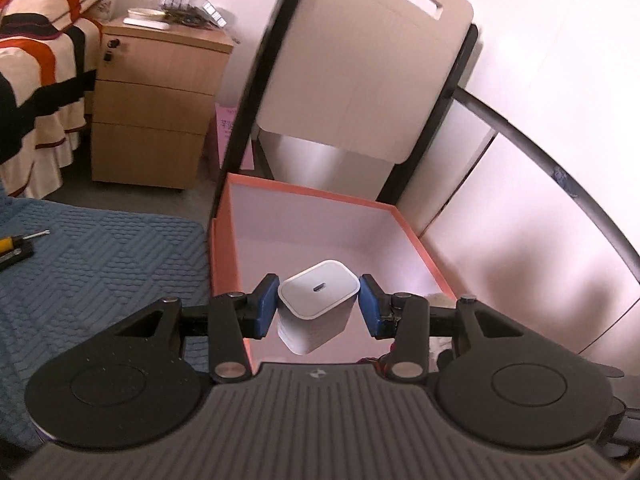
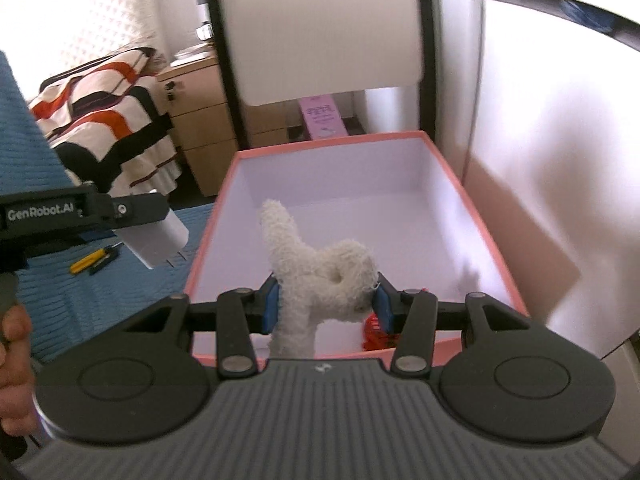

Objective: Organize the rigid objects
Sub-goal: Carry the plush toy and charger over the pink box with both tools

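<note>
A: Item one, left claw (image 1: 318, 306). State?

B: Pads were narrowed on the charger (image 1: 316, 304), one blue pad at each side of it, port face toward the camera. The left pad touched; at the right pad I could not tell whether a thin gap remained. It hung over the near left edge of the box (image 1: 224, 240).

A: Item two, right claw (image 2: 325, 300).

B: Closed on the plush (image 2: 320, 276), a white fuzzy toy, one limb sticking up beyond the pads. Held above the near end of the box, whose floor ahead of the claw lay bare. Something red (image 2: 374, 332) showed just under the right pad, inside the box; too hidden to name.

A: Beyond the claws?

B: Left of the left claw, on the blue mat (image 1: 100, 264), a screwdriver (image 1: 14, 250). Farther off, a wooden cabinet (image 1: 156, 104) and a striped bed (image 1: 36, 60).

A: Step in hand, by your reckoning?

B: Depositing. Both claws seemed poised over the box with loads not yet set down.

A: Next move calls for?

B: Likely lowering the charger further inward past the rim, then opening the pads; the screwdriver would remain to be collected.
</note>
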A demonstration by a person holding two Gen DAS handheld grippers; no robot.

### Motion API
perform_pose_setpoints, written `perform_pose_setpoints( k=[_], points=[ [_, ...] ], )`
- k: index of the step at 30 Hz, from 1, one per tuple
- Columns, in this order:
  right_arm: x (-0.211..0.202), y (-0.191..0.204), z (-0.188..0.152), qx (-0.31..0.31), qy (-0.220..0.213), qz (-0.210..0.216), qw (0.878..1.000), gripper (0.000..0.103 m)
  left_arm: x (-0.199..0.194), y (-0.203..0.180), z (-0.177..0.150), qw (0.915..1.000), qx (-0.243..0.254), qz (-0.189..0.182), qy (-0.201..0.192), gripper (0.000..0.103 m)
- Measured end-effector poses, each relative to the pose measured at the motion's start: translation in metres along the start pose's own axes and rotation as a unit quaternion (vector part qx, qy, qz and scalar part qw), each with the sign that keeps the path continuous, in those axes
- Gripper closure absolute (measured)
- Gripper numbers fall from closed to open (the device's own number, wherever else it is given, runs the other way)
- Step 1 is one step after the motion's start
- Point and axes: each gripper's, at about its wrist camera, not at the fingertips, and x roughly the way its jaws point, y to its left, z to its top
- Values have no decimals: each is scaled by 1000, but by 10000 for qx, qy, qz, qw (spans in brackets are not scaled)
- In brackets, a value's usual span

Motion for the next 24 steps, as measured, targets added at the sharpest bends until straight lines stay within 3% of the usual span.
perform_pose_setpoints(
  k=[11, 24],
  points=[
    [42, -44, 16, 88, 499, -105, 9987, 53, 77, -15, 11, 9978, -129, -124, 642, 53],
    [101, -69, 37, 91, 1125, -50, 9936, 53, 139, -18, 19, 9946, -227, -57, 1013, 54]
  ],
)
